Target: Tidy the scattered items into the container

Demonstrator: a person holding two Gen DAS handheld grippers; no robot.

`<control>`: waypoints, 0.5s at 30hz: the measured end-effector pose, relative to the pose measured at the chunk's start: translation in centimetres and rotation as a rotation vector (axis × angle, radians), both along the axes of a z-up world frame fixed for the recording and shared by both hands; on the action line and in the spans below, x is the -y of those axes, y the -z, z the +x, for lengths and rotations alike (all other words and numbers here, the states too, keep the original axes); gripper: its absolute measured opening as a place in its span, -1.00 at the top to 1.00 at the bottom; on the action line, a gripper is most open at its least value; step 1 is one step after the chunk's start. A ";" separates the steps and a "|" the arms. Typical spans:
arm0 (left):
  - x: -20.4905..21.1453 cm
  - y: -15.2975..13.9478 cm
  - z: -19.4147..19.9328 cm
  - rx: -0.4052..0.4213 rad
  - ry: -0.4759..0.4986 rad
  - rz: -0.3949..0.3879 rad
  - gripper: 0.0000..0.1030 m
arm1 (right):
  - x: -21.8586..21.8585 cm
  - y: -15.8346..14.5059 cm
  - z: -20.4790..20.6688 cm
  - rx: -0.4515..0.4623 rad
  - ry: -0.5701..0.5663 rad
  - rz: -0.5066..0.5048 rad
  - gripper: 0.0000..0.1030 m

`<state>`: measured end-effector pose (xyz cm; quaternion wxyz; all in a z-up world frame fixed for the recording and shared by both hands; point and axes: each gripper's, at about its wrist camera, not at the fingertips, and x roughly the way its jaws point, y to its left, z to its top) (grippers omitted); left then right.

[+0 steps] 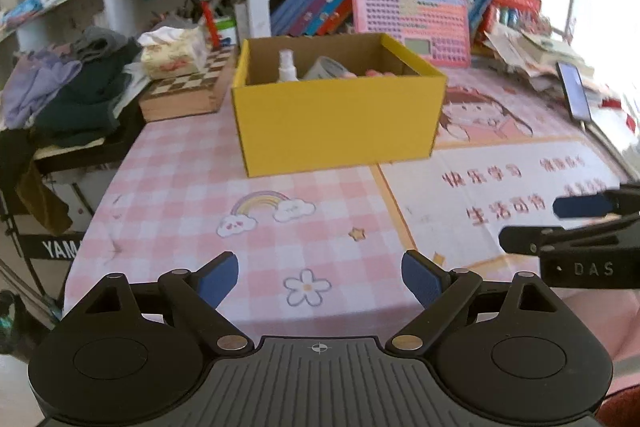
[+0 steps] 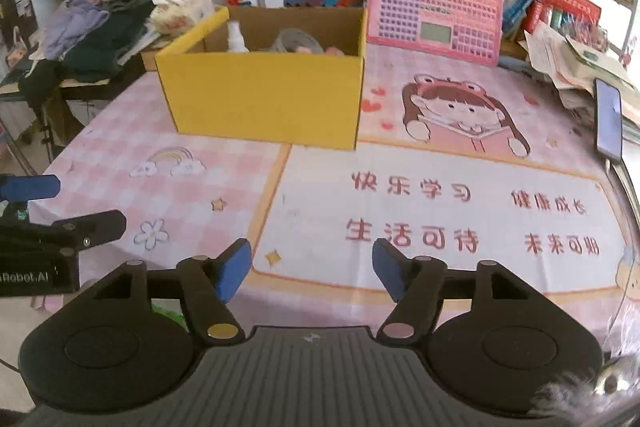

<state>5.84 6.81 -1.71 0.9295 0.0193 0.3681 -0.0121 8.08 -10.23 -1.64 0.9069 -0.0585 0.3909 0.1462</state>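
1. Both are hovering low over the desk (image 2: 440,163): left hand-held gripper (image 1: 320,281) and right hand-held gripper (image 2: 312,269), jaws apart, carrying nothing.
2. The yellow box (image 1: 340,123) is holding a spray bottle (image 1: 287,67) and tape roll (image 1: 326,68) (nothing loose nearby).
3. Best move, I'd judge: scanning the edges before retreating.

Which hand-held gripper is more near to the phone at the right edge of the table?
Right. The right hand-held gripper hovers open over the mat's text panel, on the phone's side. The left hand-held gripper, also open, is over the pink checks, further from it.
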 end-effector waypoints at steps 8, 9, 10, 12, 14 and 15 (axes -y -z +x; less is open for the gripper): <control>0.9 0.1 0.0 -0.017 0.007 0.036 -0.93 | -0.4 0.5 -1.0 0.006 -0.020 -0.021 -0.55; 0.9 0.2 0.1 -0.025 0.008 0.037 -0.94 | -0.4 0.5 -1.1 0.004 -0.021 -0.021 -0.55; 0.9 0.3 0.1 -0.035 0.008 0.034 -0.94 | -0.4 0.5 -1.1 0.002 -0.018 -0.023 -0.56; 0.8 0.4 0.1 -0.041 0.013 0.027 -0.94 | -0.2 0.5 -1.2 -0.004 -0.013 -0.016 -0.56; 0.9 0.4 0.1 -0.040 0.018 0.023 -0.94 | -0.1 0.5 -1.2 -0.010 -0.010 -0.010 -0.57; 0.9 0.4 0.1 -0.041 0.019 0.018 -0.94 | -0.1 0.5 -1.2 -0.013 -0.010 -0.011 -0.57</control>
